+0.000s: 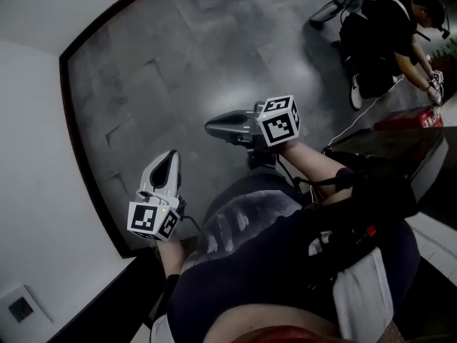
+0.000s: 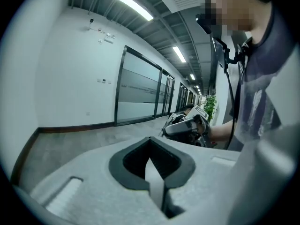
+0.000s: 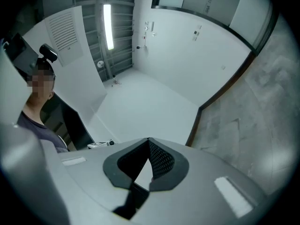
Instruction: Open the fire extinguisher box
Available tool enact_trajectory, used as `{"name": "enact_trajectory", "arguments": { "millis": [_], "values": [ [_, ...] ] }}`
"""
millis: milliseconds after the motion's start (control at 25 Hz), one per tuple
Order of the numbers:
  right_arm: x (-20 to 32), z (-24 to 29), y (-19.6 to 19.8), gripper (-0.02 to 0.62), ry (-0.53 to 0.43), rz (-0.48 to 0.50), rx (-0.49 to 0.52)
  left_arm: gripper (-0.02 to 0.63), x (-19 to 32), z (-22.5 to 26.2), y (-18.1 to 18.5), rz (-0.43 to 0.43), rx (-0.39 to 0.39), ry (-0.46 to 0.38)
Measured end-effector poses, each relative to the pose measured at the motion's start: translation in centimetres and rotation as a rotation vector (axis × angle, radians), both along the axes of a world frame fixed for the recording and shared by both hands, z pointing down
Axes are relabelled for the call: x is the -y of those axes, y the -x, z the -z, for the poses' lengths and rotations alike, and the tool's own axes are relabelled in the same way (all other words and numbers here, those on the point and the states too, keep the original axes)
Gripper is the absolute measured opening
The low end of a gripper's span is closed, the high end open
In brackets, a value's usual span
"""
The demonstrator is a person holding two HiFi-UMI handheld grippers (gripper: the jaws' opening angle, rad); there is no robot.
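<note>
We're at the very start here, with nothing touched yet. The left gripper (image 1: 170, 157) hangs low at the lower left of the head view, fingers clenched together on nothing. The right gripper (image 1: 212, 127) sits mid-frame pointing left, fingers also pressed shut and empty. Below them there is only grey floor (image 1: 178, 48), with a white wall (image 1: 28, 156) down the left edge.

A red box (image 1: 418, 119) peeks in at the right edge, beside a crouching person (image 1: 378, 41) in the upper right. That is my best guess for the fire extinguisher box, well apart from both grippers, and its door and latch can't be made out.

So this looks like the approach step. The next move calls for turning and closing in on that box, spreading one set of fingers, and finding the door's handle or edge to pull.
</note>
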State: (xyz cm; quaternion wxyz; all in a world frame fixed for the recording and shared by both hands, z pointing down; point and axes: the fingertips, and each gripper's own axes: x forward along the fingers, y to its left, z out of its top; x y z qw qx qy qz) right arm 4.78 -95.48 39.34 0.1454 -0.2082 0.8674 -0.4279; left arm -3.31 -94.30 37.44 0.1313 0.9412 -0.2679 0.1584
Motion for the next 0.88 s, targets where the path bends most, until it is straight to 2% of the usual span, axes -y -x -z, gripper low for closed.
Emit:
{"name": "enact_trajectory", "arguments": {
  "millis": [240, 560, 720, 880],
  "values": [
    [2.8, 0.0, 0.9, 0.002, 0.011, 0.084, 0.004, -0.002, 1.5, 0.6, 0.9, 0.093, 0.007, -0.009],
    [3.3, -1.1, 1.5, 0.002, 0.056, 0.127, 0.05, -0.002, 1.3, -0.2, 2.5, 0.178, -0.009, -0.024],
    [2.5, -1.2, 0.5, 0.002, 0.054, 0.119, 0.071, -0.002, 1.5, -0.4, 1.1, 0.165, -0.02, -0.041],
    [2.7, -2.0, 1.1, 0.002, 0.043, 0.192, 0.093, -0.002, 1.4, -0.4, 0.7, 0.226, -0.014, -0.087]
  ]
}}
